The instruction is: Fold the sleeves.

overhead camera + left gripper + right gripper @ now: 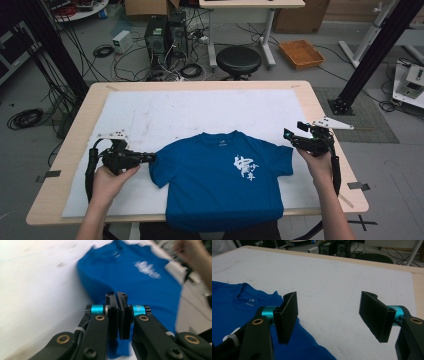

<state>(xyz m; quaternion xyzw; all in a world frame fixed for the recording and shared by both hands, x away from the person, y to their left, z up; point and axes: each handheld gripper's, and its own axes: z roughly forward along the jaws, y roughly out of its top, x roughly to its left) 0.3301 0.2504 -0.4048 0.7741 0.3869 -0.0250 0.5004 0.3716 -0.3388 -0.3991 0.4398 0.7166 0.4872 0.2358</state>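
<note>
On the white mat (150, 115) that covers the table (75, 145), a blue T-shirt (220, 185) lies flat with the print upward, its lower hem hanging over the near edge. The left gripper (150, 158) is clenched at the tip of the shirt's left sleeve (159, 167); in the left gripper view its jaws stand pressed together over the blue cloth, but whether any fabric is really caught between them I cannot tell, because the picture is blurred. The right gripper (291, 136) is released, with the jaws wide apart, just above the right sleeve (282, 159) and holding nothing.

The main risk, in my judgement, is an empty pinch: if the left gripper caught only a thin edge (or nothing), the sleeve will slip out when it is lifted. A second risk is that pulling on one side alone drags the whole shirt across the mat and wrinkles it, or lets it slide off the near edge. The right gripper could also close on the mat instead of the cloth.
</note>
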